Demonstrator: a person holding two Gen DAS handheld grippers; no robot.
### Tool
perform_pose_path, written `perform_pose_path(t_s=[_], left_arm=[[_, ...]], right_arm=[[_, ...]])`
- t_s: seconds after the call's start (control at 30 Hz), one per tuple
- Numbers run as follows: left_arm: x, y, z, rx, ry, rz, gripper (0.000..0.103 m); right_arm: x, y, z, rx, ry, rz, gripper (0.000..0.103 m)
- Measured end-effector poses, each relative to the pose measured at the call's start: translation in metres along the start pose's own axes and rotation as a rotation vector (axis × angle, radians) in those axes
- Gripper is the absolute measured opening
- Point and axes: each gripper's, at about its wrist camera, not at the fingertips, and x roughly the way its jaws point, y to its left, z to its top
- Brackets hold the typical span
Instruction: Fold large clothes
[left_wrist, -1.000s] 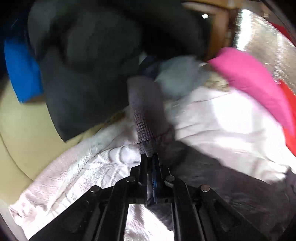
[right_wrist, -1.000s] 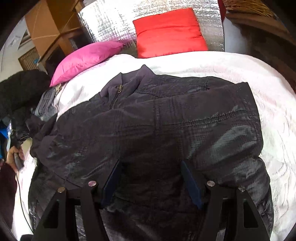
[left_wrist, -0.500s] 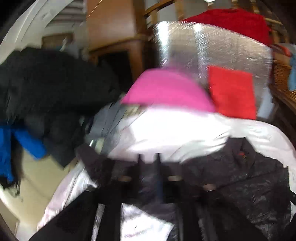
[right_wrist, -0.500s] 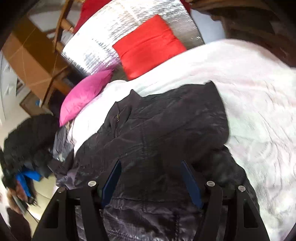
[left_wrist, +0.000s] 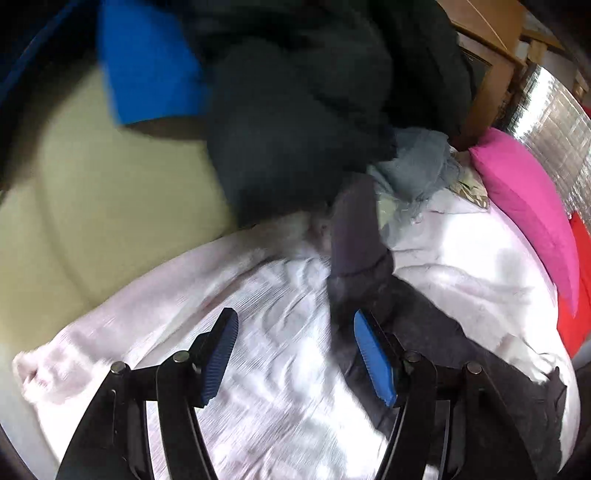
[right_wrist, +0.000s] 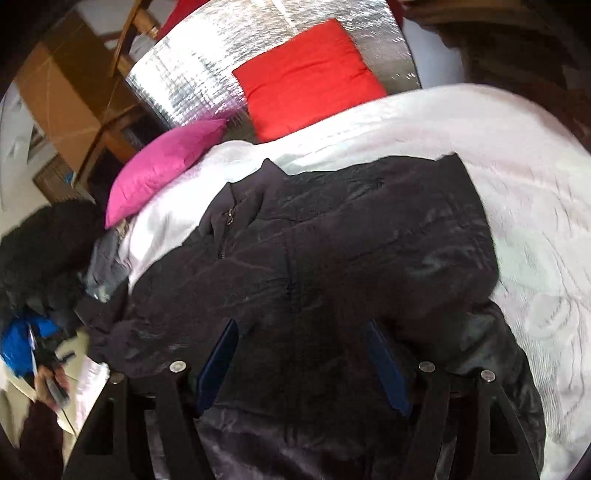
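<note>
- Dark jacket (right_wrist: 332, 251) lies spread on white bed cover (right_wrist: 517, 192), collar toward pink cushion (right_wrist: 166, 166) and red cushion (right_wrist: 306, 77); bare cover open on its right.
- Left gripper (left_wrist: 295, 354): jaws just opened, apart over bare cover; sleeve cuff (left_wrist: 356, 240) lies just beside its right pad, unclamped.
- Right gripper (right_wrist: 301, 363): jaws apart, widening, above jacket's lower body; contact cannot be told.
- Left view only: cream floor, clothes pile (left_wrist: 295, 110) past bed edge.

Dark jacket (right_wrist: 332, 258) on white bedspread (right_wrist: 517, 166), right gripper (right_wrist: 301, 365) jaws apart above it
</note>
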Motion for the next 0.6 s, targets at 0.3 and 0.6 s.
perform_pose_path(t_s=[0.3,0.6], left_arm=[[0.063,-0.019,0.016,0.038,0.041,0.060,0.034],[-0.034,-0.079,-0.001,0.191,-0.078,-0.079,0.017]], right_arm=[[0.017,0.013,-0.006,-0.113,-0.023,-0.073,0.075],[0.005,0.006,0.000,-0.055,-0.049,-0.039,0.075]])
